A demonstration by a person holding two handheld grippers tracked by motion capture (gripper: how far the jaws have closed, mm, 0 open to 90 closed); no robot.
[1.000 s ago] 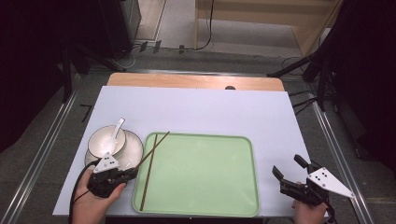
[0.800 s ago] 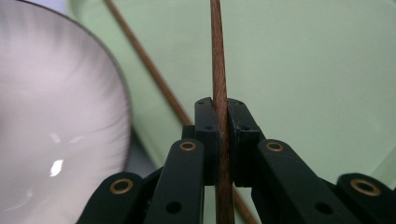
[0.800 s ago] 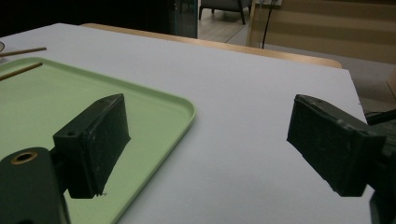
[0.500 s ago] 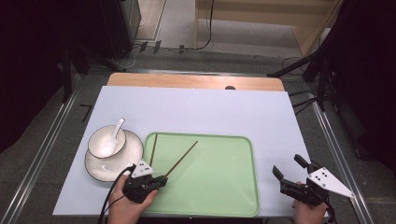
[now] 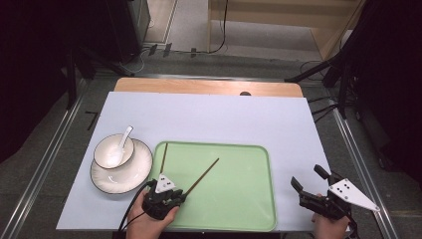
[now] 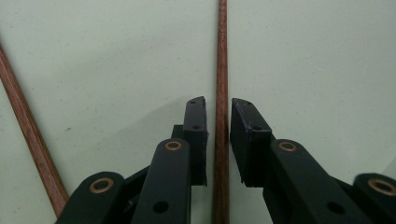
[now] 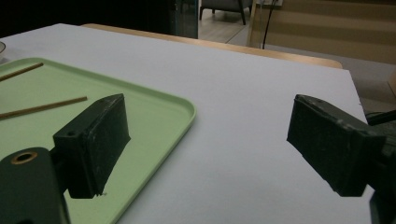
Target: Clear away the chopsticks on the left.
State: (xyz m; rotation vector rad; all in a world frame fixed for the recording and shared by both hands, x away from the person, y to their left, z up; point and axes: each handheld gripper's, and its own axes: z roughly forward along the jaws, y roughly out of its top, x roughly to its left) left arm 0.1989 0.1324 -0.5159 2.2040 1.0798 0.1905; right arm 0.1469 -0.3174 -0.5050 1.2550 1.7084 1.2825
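1. A white sheet (image 5: 209,119) is spread over the desk (image 5: 209,86), whose wooden far edge is left bare; grey floor, metal rails and dark equipment are seen around it.
2. At the left of the sheet a white saucer (image 5: 122,175) is set, with a white bowl (image 5: 113,152) on it and a white spoon (image 5: 119,144) resting in the bowl, handle tilted toward the far side.
3. Just beside the saucer, a pale green tray (image 5: 234,199) is laid; two brown chopsticks are contained in it.
4. The first chopstick (image 5: 163,157) lies near the tray's left rim, pointing away from the person.
5. The second chopstick (image 5: 203,176) lies slanted on the tray floor, its near end between the jaws of the left gripper (image 5: 166,196), held at the tray's near left corner.
6. In the left gripper view, that gripper's jaws have just been opening: they stand narrowly parted, with slim gaps on both sides of the chopstick, so it is no longer pinched.
7. The right gripper (image 5: 318,191) is held at the sheet's near right corner, spread wide, with nothing between its jaws.
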